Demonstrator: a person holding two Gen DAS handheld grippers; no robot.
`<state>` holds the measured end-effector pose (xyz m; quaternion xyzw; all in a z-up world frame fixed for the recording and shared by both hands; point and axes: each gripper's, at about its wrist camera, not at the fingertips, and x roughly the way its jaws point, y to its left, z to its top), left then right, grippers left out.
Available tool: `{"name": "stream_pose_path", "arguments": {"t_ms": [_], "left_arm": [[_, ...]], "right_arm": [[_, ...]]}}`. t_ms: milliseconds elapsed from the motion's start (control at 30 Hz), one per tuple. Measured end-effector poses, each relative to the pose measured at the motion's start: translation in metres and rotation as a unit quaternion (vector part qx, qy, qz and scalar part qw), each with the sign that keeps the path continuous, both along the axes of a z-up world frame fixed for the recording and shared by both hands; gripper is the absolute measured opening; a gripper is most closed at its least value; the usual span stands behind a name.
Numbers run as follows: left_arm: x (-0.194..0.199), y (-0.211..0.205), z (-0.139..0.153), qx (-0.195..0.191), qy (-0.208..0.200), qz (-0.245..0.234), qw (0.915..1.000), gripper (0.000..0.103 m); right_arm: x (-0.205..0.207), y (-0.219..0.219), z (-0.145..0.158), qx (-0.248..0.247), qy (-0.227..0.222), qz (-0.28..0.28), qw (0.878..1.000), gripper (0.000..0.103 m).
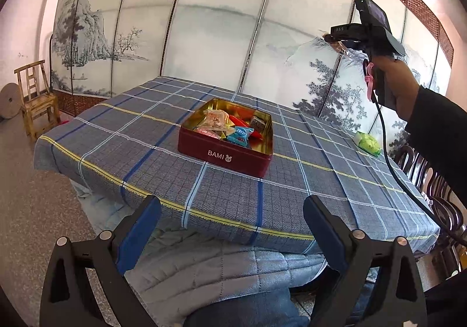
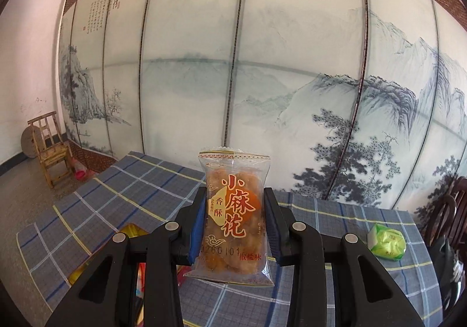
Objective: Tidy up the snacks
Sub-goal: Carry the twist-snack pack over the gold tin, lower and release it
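Observation:
A red BAMI tin point(image 1: 224, 154) with a gold inside stands open on the plaid table and holds several wrapped snacks point(image 1: 230, 127). My left gripper point(image 1: 232, 214) is open and empty, held near the table's front edge, well short of the tin. My right gripper point(image 2: 235, 210) is shut on a clear orange snack packet point(image 2: 235, 210) and holds it upright high above the table; it shows in the left wrist view point(image 1: 341, 43) at upper right. A green wrapped snack point(image 2: 386, 242) lies on the table at the right, also seen in the left wrist view point(image 1: 367, 143).
The table point(image 1: 116, 134) has a blue plaid cloth. A painted folding screen point(image 1: 219, 20) stands behind it. A wooden chair point(image 1: 36, 99) stands at the far left, dark chairs point(image 1: 437, 189) line the right side. A cable point(image 1: 391, 163) hangs from the right gripper.

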<state>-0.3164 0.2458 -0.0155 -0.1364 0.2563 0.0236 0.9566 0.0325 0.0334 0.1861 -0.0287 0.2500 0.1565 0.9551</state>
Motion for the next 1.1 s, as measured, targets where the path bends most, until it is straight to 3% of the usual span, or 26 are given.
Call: {"name": "stream_pose_path", "arguments": {"t_ms": [233, 633, 867, 1100], "left_arm": [[0.000, 0.007, -0.009, -0.006, 0.014, 0.008, 0.9998, 0.097], [-0.004, 0.029, -0.025, -0.030, 0.031, 0.032, 0.9986, 0.097], [-0.005, 0.035, -0.031, -0.037, 0.037, 0.039, 0.9979, 0.097], [-0.005, 0.035, -0.032, -0.028, 0.038, 0.041, 0.9980, 0.097]], "right_arm": [[-0.019, 0.046, -0.013, 0.016, 0.014, 0.041, 0.999, 0.038], [-0.048, 0.123, -0.110, 0.003, 0.107, 0.106, 0.989, 0.038], [-0.058, 0.137, -0.162, 0.008, 0.161, 0.102, 0.982, 0.038], [-0.049, 0.137, -0.190, 0.029, 0.193, 0.086, 0.977, 0.038]]}}
